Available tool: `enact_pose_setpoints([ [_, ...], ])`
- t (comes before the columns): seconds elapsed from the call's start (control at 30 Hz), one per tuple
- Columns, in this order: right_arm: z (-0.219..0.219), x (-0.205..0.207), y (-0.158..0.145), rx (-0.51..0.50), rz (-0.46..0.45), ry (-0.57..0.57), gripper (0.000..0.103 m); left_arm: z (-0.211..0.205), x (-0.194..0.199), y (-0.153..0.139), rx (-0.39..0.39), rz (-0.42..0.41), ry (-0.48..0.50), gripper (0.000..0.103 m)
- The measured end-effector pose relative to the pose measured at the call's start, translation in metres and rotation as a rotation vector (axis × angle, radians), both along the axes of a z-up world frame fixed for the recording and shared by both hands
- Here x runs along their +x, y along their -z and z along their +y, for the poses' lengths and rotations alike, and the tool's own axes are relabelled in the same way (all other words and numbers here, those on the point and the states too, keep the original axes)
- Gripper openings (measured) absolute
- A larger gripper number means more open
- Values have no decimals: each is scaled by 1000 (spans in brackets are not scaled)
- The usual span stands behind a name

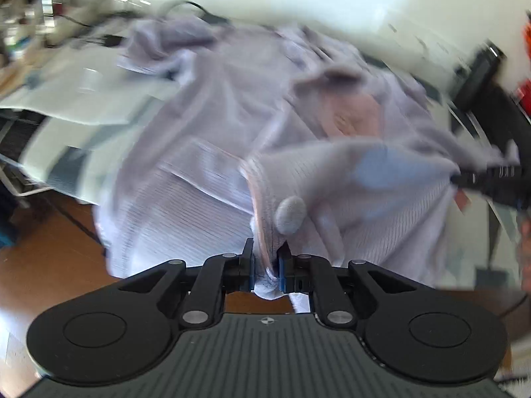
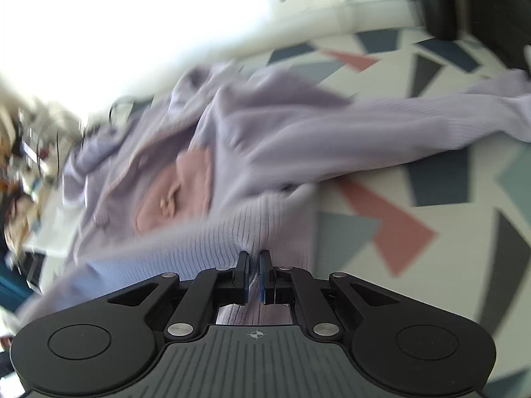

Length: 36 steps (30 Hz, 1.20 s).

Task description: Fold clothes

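Note:
A lilac ribbed knit sweater [image 1: 212, 139] with a pink patch [image 1: 358, 116] on its front lies rumpled across the patterned surface. My left gripper [image 1: 267, 252] is shut on a bunched fold of its hem, cloth squeezed between the blue pads. In the right wrist view the same sweater [image 2: 259, 139] stretches away, one sleeve [image 2: 448, 122] trailing to the right, the pink patch [image 2: 179, 192] left of centre. My right gripper [image 2: 254, 258] is shut on the ribbed hem. The right gripper [image 1: 488, 182] also shows at the far right of the left wrist view, pinching cloth.
The surface is a white cloth [image 2: 415, 199] printed with pink, grey and dark blue shapes. A brown floor [image 1: 49, 248] lies below its edge at the left. Cluttered items and cables [image 1: 66, 10] sit at the far left. A dark chair [image 2: 491, 10] stands at the back right.

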State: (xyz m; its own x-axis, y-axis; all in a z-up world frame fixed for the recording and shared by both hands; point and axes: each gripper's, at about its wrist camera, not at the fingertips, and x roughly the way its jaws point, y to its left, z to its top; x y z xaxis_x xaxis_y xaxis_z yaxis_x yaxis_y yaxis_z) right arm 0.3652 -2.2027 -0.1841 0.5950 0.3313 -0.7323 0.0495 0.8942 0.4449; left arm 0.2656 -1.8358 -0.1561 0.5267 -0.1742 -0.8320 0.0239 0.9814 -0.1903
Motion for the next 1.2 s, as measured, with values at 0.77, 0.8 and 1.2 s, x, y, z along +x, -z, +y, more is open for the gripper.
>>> enact_pose_setpoints([
  [0.77,-76,-10,-63,-1,-10,124,35,-10,47,-81,70,-88,40,80],
  [0.8,-79,-1,-76,36,-32,127,35,-10,52,-91,70,-117,44,80],
  [1.2,-60,102,-181,148,-240,181,69,-11,153,-137,85,-280,136,87],
])
